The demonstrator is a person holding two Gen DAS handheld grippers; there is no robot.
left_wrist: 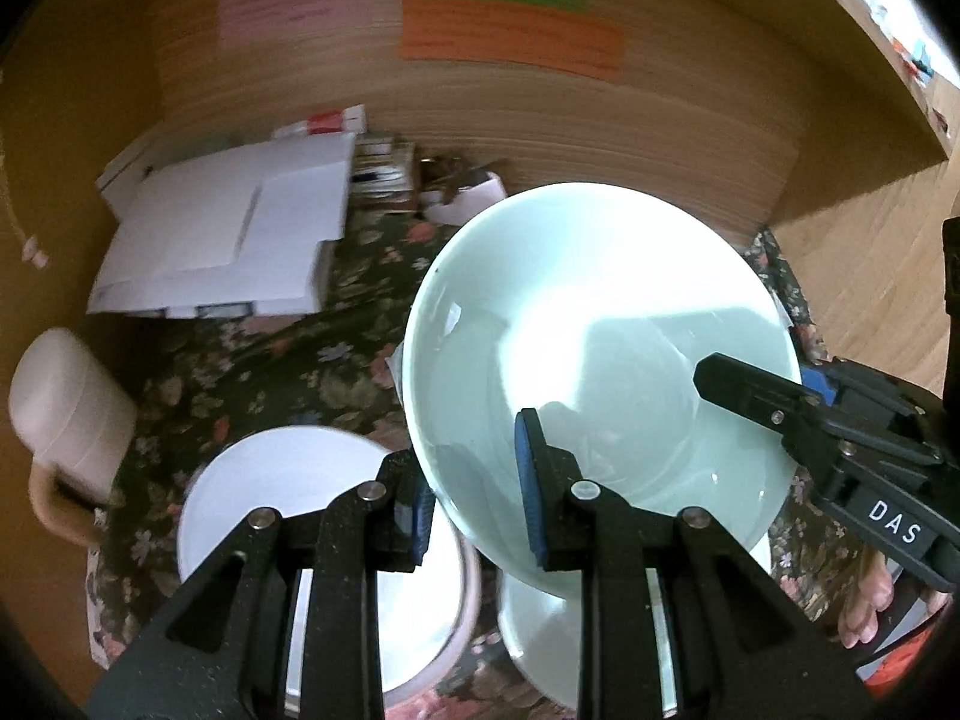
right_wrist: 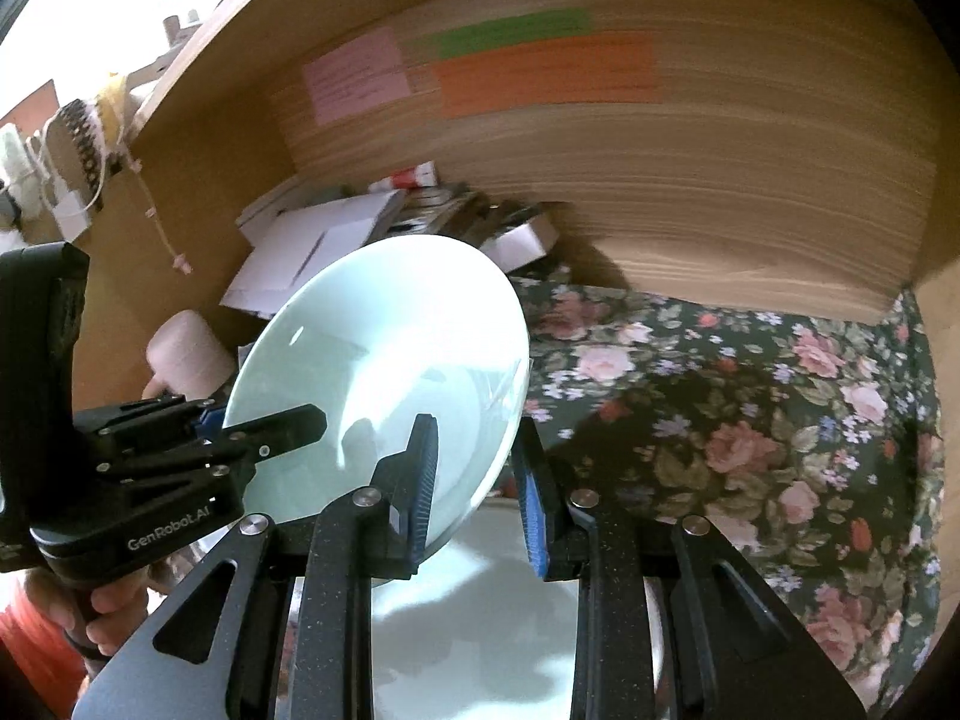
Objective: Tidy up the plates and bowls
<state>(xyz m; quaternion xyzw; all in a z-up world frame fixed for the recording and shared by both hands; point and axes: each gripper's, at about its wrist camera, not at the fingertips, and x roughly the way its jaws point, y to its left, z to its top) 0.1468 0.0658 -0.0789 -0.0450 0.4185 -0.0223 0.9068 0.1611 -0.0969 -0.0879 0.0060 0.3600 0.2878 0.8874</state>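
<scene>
A pale green plate (left_wrist: 600, 330) is held tilted in the air over the floral tablecloth (right_wrist: 750, 420). My left gripper (left_wrist: 480, 498) has its jaws either side of the plate's near rim and is shut on it. My right gripper (right_wrist: 480, 480) grips the plate (right_wrist: 384, 360) at its opposite rim; it also shows in the left wrist view (left_wrist: 774, 396). A white bowl (left_wrist: 288, 498) sits below left of the left gripper. Another white plate (right_wrist: 498, 600) lies under the right gripper and shows below the green plate in the left wrist view (left_wrist: 540, 630).
A pink mug (left_wrist: 66, 402) stands at the left. White boxes and papers (left_wrist: 222, 240) are piled at the back against the wooden wall (right_wrist: 690, 180), which carries coloured notes. The tablecloth stretches to the right.
</scene>
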